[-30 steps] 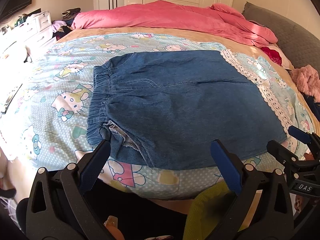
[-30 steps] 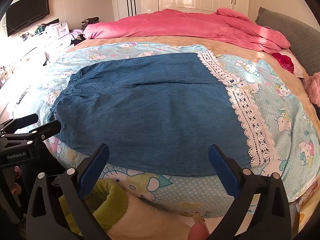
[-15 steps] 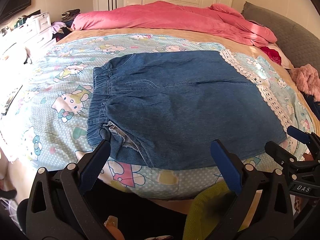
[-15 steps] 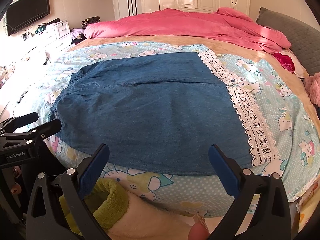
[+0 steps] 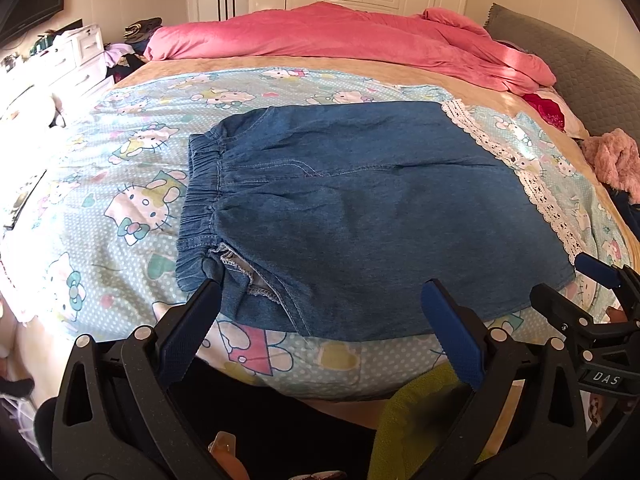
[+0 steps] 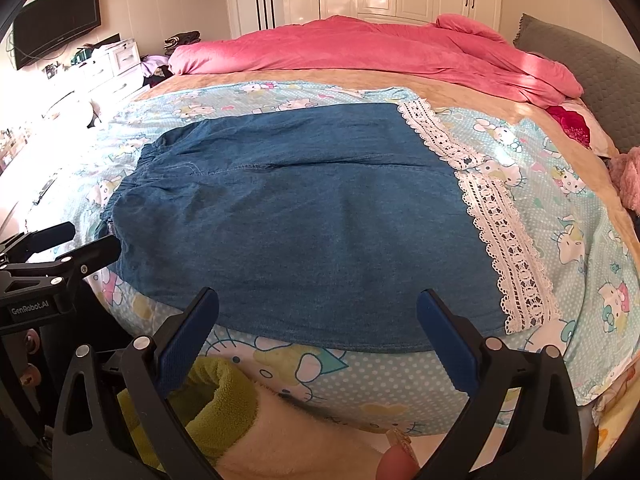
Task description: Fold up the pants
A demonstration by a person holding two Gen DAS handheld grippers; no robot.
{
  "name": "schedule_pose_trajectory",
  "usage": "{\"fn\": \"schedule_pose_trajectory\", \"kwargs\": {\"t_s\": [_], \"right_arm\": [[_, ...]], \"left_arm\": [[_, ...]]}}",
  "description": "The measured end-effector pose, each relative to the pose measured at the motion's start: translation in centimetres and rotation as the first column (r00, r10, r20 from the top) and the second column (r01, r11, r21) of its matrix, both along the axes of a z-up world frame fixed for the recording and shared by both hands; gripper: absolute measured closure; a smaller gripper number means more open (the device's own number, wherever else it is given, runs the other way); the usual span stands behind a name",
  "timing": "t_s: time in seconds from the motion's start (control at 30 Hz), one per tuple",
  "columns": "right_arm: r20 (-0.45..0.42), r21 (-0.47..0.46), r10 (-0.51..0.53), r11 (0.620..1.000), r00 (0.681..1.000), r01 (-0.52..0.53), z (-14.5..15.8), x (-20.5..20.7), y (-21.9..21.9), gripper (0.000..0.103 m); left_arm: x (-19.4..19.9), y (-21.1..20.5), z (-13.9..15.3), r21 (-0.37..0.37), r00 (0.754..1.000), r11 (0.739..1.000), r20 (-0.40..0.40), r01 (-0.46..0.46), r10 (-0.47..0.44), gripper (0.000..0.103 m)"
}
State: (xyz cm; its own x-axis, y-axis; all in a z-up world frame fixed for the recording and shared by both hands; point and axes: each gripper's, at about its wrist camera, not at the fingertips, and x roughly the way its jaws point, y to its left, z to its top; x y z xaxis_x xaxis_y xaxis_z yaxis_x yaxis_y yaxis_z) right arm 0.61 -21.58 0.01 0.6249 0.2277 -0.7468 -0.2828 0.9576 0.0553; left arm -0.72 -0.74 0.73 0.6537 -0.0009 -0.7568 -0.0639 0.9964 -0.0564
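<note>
Pants (image 5: pixel 360 216) lie spread flat on the bed (image 5: pixel 120 208), waistband at 9 o'clock, lace hems at 3 o'clock. Left hand-held gripper (image 5: pixel 320 320) hovers wide and empty over the near waistband corner. Right hand-held gripper (image 6: pixel 318 328) hovers wide and empty over the near edge. Step in hand: approach before the first fold. Next move likely calls for pinching the near edge at both points.

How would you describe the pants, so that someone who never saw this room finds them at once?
Start at the bed, whose near half carries a light blue cartoon-cat sheet. The pants lie flat on that sheet. They are the only denim piece: dark blue, with white lace at the leg ends.
</note>
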Motion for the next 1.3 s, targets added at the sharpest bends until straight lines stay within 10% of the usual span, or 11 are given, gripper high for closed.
{"fn": "schedule_pose_trajectory", "kwargs": {"t_s": [0.57, 1.3], "right_arm": [[-0.006, -0.005, 0.054, 0.999, 0.998, -0.054, 0.1, 4.1, 1.9, 0.004], [-0.02, -0.06, 0.258, 0.964, 0.966, -0.258, 0.5, 20.3, 11.6, 0.004]], "left_arm": [[2.4, 2.8, -0.5, 0.028, 0.997, 0.997, -0.013, -0.074, 0.075, 0.009], [12.5, 13.0, -2.5, 0.023, 0.962, 0.967, -0.098, -0.252, 0.253, 0.009]]}}
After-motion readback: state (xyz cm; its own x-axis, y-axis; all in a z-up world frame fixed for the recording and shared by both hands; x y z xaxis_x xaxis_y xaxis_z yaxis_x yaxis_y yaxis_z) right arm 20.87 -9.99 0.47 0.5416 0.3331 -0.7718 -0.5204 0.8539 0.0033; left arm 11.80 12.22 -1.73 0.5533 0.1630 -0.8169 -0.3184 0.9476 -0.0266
